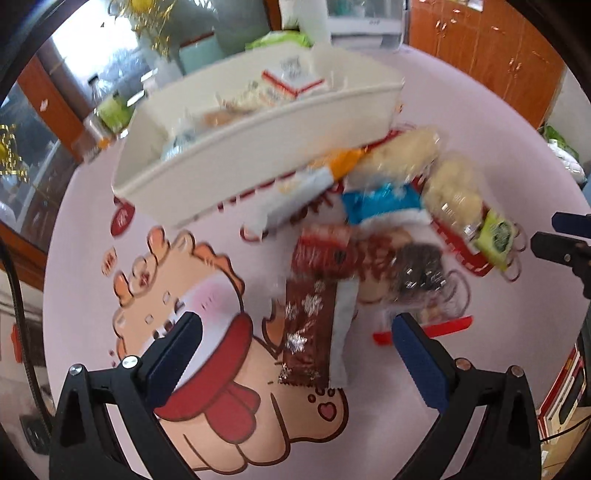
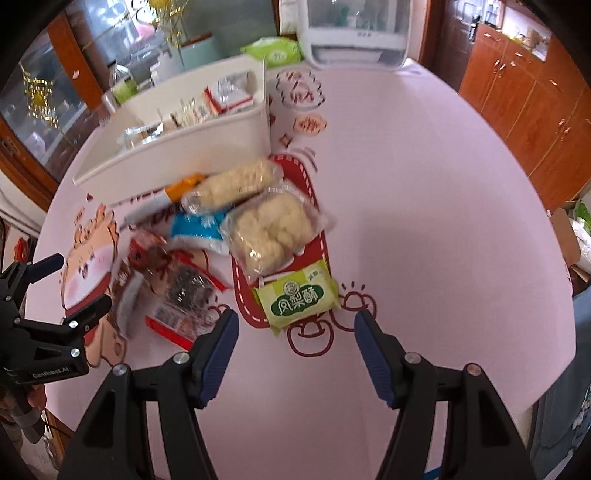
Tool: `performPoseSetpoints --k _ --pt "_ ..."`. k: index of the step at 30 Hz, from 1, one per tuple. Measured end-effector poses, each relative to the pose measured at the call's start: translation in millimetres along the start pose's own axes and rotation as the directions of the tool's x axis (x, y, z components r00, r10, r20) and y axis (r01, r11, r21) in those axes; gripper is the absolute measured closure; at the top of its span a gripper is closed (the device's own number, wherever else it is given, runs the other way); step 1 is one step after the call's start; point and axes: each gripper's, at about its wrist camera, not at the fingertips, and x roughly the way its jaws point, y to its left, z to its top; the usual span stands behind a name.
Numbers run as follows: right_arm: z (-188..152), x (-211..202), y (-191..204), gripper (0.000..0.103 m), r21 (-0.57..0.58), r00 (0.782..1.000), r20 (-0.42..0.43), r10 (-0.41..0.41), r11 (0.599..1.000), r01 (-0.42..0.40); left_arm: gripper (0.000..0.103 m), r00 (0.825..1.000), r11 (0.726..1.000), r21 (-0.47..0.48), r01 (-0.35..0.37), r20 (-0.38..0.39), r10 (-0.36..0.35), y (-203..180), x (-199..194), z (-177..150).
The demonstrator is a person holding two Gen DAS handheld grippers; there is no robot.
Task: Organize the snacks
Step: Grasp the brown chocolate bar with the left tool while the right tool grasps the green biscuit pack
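Several wrapped snacks lie in a heap on a pink printed tablecloth point(image 2: 424, 221). A brown snowflake-print packet point(image 1: 306, 332) lies between and just beyond the fingers of my left gripper point(image 1: 295, 332), which is open and empty. In the right wrist view a green packet point(image 2: 297, 295) sits just ahead of my right gripper point(image 2: 295, 332), open and empty. Behind it lie a clear bag of pale pastries point(image 2: 273, 225), a blue packet point(image 2: 199, 225) and a dark snack bag point(image 2: 184, 288). A white bin point(image 2: 177, 147) holding several snacks stands behind the heap.
A white appliance point(image 2: 351, 33) and a green pack point(image 2: 273, 50) stand at the table's far edge. Bottles point(image 2: 122, 85) sit at the far left. Wooden cabinets point(image 2: 535, 96) line the right. My left gripper point(image 2: 74, 284) shows at the left edge of the right wrist view.
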Motion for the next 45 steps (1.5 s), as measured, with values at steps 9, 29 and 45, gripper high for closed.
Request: performPoseSetpoints --k 9,29,45 --pt "5.6 41.7 -0.3 0.037 -0.107 0.996 -0.078 0.042 0.993 -0.051 0.003 0.993 0.987 -0.157 0.013 -0.118 -0.032 18.5 39.0 -11.2" --pt "-3.3 58.7 7.8 0.101 -0.27 0.987 -0.084 0.135 0.951 -0.153 0.07 0.993 0.953 -0.302 0.007 -0.11 -0.042 22.3 50.4 -23.3" --pt "19.3 68.7 -35.3 0.06 0.15 0.897 -0.176 0.406 0.912 -0.383 0.07 0.992 0.934 -0.356 -0.019 -0.125 -0.027 10.0 30.3 -44.5"
